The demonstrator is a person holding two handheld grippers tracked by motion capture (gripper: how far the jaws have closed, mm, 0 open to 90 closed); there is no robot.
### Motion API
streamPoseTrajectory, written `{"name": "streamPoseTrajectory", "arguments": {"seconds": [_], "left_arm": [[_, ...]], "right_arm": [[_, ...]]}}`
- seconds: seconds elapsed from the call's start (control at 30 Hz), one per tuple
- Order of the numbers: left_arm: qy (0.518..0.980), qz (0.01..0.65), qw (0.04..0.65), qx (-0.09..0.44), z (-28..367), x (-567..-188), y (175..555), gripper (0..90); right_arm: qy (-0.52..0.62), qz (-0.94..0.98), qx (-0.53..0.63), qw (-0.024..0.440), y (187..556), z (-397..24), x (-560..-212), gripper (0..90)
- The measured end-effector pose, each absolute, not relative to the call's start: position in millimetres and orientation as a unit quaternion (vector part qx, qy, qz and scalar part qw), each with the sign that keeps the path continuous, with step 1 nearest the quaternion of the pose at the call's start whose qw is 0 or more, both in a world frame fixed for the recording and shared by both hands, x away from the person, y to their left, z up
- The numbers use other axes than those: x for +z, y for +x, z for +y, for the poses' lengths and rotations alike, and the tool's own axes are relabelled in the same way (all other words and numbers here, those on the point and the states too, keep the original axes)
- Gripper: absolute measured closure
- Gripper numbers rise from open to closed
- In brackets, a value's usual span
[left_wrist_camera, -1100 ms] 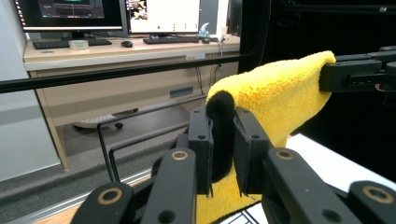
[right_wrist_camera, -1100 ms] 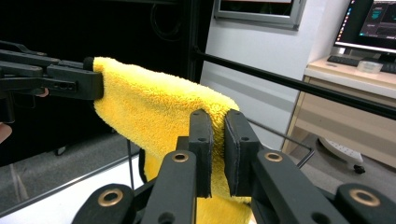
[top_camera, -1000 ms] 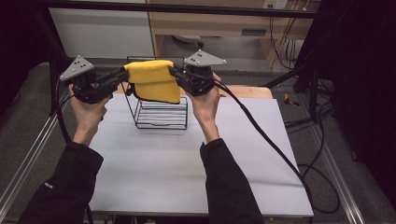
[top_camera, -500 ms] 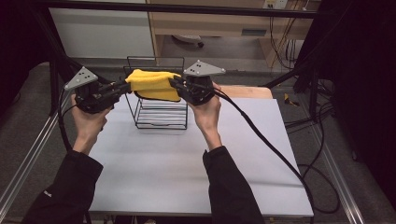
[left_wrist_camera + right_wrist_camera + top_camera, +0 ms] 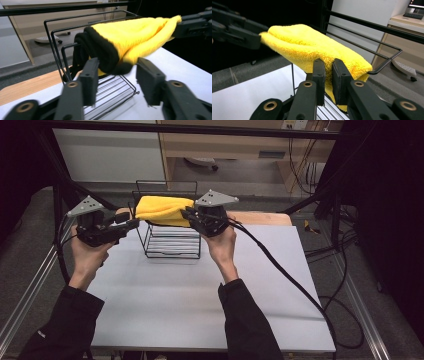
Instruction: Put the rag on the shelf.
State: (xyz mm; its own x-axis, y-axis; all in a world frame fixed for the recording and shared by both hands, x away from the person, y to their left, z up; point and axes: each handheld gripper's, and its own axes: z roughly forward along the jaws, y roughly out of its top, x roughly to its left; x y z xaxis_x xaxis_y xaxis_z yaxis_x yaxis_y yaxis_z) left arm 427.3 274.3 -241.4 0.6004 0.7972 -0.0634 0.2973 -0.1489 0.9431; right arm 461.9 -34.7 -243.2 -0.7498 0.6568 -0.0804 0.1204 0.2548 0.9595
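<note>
Cloth [image 5: 165, 210], yellow, is being draped over the wire rack [image 5: 172, 240] at upper centre of the high view, the left gripper [image 5: 131, 224] just off its end. In the left gripper view, fingers [image 5: 90, 79] have just been spreading, cloth freed. In the right gripper view, fingers [image 5: 319, 75] are pinching the cloth's fold; this end should be lowered onto the wire before being released.

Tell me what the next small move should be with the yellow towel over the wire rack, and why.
Probably open the right gripper: it pinches the yellow towel, which lies across the wire rack, while the left gripper has just been opening, its jaws off the cloth.
</note>
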Motion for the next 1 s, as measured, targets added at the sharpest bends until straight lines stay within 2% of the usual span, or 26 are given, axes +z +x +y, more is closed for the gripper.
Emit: {"name": "streamPoseTrajectory", "arguments": {"seconds": [0.1,0.2,0.47,0.6,1.0], "left_arm": [[0.716,0.382,0.535,0.234,275,-237,428,46.3],[0.718,0.389,0.529,0.233,273,-235,435,46.8],[0.722,0.403,0.522,0.208,267,-244,447,70.5],[0.723,0.408,0.52,0.201,265,-248,449,79.0],[0.734,0.404,0.505,0.208,260,-265,449,81.6]], "right_arm": [[0.254,0.757,0.549,0.247,461,-33,-245,81.7],[0.252,0.76,0.544,0.25,461,-32,-247,81.6],[0.248,0.763,0.542,0.25,458,-32,-248,79.9],[0.251,0.765,0.541,0.245,458,-34,-251,77.4],[0.256,0.769,0.544,0.216,450,-40,-254,63.0]]}}
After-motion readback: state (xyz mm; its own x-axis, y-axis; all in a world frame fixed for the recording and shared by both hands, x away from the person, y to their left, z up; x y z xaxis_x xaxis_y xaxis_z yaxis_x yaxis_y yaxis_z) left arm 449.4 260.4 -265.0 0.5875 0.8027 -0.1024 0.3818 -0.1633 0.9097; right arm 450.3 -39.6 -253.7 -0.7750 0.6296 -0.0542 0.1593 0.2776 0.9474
